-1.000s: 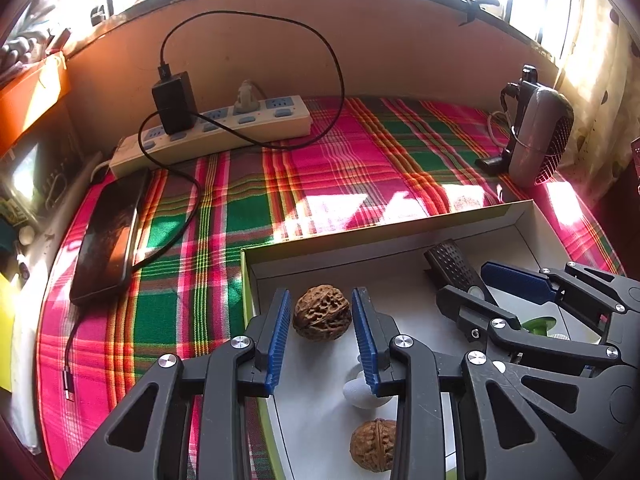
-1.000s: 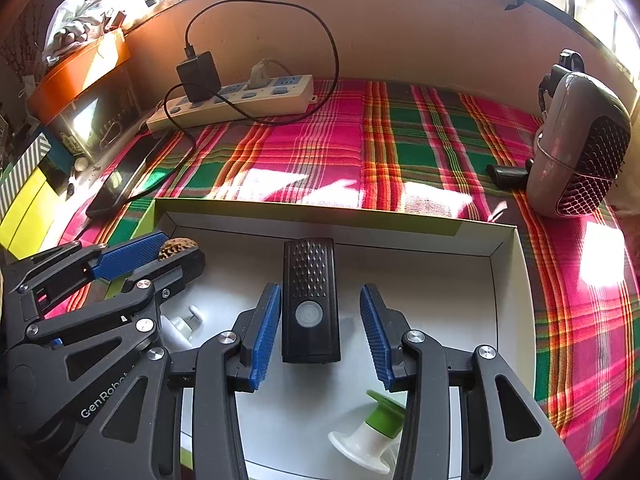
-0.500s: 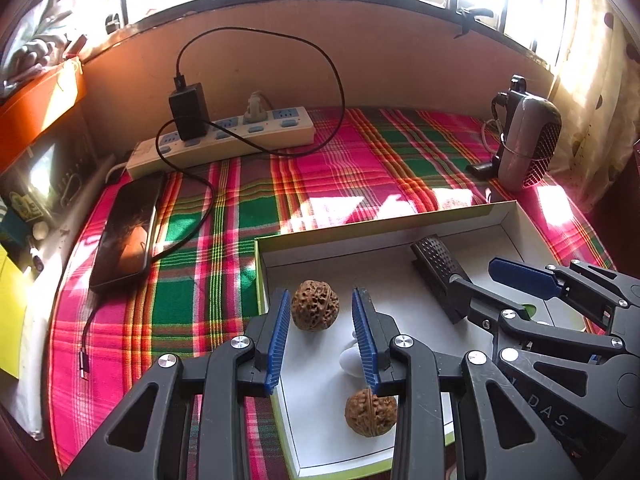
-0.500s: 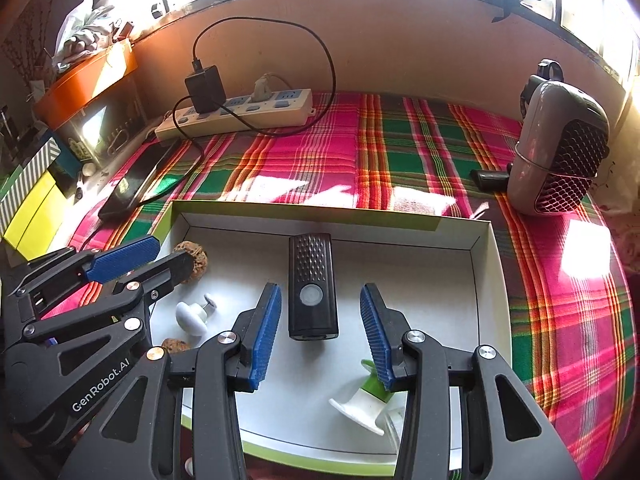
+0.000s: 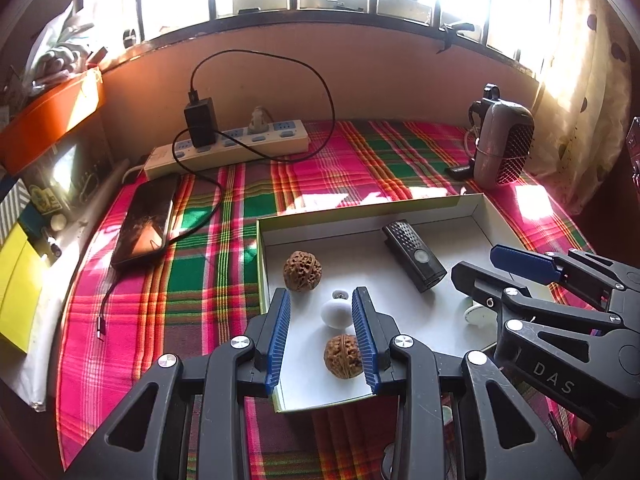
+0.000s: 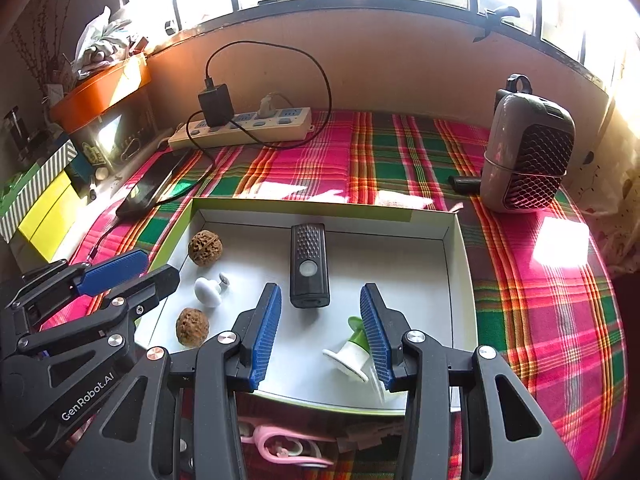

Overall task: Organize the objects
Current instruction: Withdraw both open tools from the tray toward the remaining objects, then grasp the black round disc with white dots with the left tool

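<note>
both grippers hang open and empty above the white tray [image 6: 460, 280]: left gripper [image 5: 322, 334] over two walnuts [image 5: 302, 271] and a white knob [image 5: 334, 314], right gripper [image 6: 318, 330] near the black remote [image 6: 309, 266].

Pink clip [image 6: 280, 446] half behind right gripper's arms; green-and-white piece [image 6: 352, 350] partly behind one of its fingers [image 6: 376, 340].

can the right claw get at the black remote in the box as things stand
Probably yes. The right claw is open and empty, pointing straight at the black remote, which lies flat in the open box with bare floor on both sides; the green-and-white piece sits nearer, off to one side.
</note>
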`<state>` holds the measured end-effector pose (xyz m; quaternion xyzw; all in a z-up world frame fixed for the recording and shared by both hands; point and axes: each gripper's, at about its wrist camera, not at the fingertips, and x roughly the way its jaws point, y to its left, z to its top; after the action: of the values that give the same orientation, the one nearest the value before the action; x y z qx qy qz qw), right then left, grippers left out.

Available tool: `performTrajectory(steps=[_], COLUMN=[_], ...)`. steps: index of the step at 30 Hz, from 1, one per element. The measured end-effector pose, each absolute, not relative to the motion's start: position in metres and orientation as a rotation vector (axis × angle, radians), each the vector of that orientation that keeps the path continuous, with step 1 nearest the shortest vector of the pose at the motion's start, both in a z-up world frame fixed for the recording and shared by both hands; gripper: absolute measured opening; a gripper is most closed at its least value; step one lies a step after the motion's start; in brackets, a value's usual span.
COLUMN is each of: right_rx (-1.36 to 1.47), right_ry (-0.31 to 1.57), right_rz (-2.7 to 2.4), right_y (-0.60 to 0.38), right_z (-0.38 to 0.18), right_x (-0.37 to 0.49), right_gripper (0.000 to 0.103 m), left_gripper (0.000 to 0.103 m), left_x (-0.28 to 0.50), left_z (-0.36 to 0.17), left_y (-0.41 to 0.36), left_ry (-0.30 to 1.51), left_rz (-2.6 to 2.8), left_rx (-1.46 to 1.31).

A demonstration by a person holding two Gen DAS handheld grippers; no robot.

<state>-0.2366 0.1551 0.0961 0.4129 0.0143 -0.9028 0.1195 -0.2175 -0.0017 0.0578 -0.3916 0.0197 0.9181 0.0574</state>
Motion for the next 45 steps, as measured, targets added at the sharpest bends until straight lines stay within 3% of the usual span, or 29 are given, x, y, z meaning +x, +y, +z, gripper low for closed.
performTrajectory(steps=[19,33,35,37,45], right_rx=[1.119,1.116,1.116,1.119,1.133], right_ry=[0.016,0.011,0.007,0.002,-0.031], right_rz=[-2.668,-2.694,-2.689,-2.685,-2.697], right_y=[0.174,0.197,0.199,0.202,0.218], right_z=[0.106,0.093,0.091,0.089,0.084], right_x=[-0.186,-0.159,-0.156,-0.154,-0.144], right_gripper=[0.043,0.043,0.046,0.057,0.057], left_gripper=[0.03,0.035,0.035,0.035,0.037], left_x=[-0.162,-0.134,-0.131,-0.129,-0.128], left_z=[0.058,0.037,0.036,0.034,0.024], left_y=[0.012,0.001,0.002,0.005,0.021], left_ry=[0.015,-0.164,-0.176,-0.177,-0.098], left_rz=[2.791,2.652,2.63,2.612,2.569], left_rx=[-1.156,-1.204,-1.204,-1.213,-1.253])
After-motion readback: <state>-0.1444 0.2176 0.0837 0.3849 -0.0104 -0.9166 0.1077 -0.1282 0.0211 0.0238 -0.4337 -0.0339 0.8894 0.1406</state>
